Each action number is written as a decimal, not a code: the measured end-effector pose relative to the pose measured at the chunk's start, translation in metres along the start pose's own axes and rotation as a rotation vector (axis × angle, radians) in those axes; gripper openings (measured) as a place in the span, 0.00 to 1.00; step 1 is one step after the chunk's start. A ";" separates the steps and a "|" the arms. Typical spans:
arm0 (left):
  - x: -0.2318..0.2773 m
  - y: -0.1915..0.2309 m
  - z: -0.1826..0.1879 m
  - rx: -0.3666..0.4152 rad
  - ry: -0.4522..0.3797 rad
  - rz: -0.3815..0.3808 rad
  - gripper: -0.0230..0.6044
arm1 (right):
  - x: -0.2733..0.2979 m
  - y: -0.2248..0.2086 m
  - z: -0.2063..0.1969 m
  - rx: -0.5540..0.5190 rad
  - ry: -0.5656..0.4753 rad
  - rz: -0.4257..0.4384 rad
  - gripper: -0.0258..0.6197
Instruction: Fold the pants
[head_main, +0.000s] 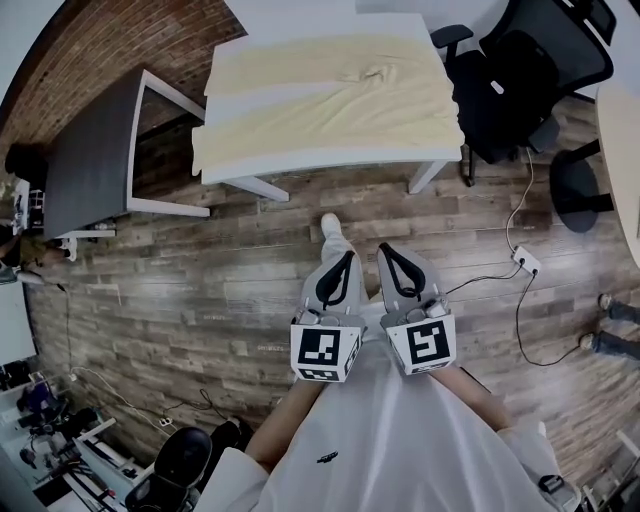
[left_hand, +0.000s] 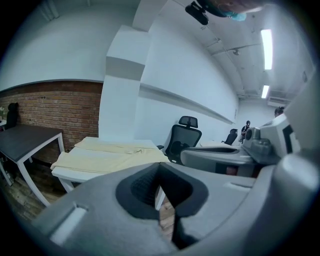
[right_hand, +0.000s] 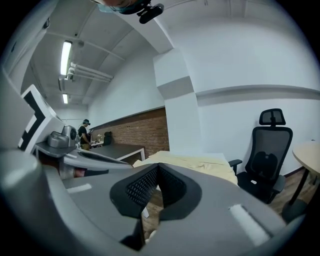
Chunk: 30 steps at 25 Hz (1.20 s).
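Your grey left claw (head_main: 346, 258) with its black pads is shut tight, and nothing is in it. Your grey right claw (head_main: 386, 250) is shut tight and empty too. You hold them side by side in front of your tummy, with their tips pointing toward the table. I think they are shut because there is nothing to grab out here.

The long cream-yellow cloth pants (head_main: 330, 95) lie flat on the white table (head_main: 330, 162), well away from both claws. They are spread out wide, and one end hangs a little over the table's left edge. No part is folded yet. Lying flat like that should make them easy to fold neatly.

Brown wooden floor (head_main: 200, 290) lies between you and the table, so you need to get close first. Then you will need to open both claws to pinch the cloth.

A black office chair (head_main: 520, 80) stands just beside the table's right end. Mind you do not bump it.
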<state>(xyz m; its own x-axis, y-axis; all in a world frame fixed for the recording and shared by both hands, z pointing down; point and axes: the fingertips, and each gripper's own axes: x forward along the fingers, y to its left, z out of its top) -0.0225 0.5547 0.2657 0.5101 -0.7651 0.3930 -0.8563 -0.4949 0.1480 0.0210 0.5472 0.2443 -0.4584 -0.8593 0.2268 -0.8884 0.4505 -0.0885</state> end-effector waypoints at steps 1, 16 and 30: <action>0.011 0.008 0.003 0.001 0.003 -0.008 0.04 | 0.012 -0.008 0.001 0.005 0.002 -0.015 0.05; 0.171 0.175 0.088 0.050 0.081 -0.182 0.04 | 0.244 -0.053 0.041 0.046 0.077 -0.180 0.05; 0.237 0.205 0.091 0.164 0.154 -0.321 0.04 | 0.282 -0.117 0.025 0.042 0.124 -0.353 0.05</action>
<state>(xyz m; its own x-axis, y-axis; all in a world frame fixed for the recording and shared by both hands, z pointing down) -0.0695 0.2346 0.3066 0.7207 -0.4962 0.4841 -0.6246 -0.7677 0.1430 -0.0048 0.2456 0.2945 -0.1191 -0.9228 0.3665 -0.9926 0.1189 -0.0232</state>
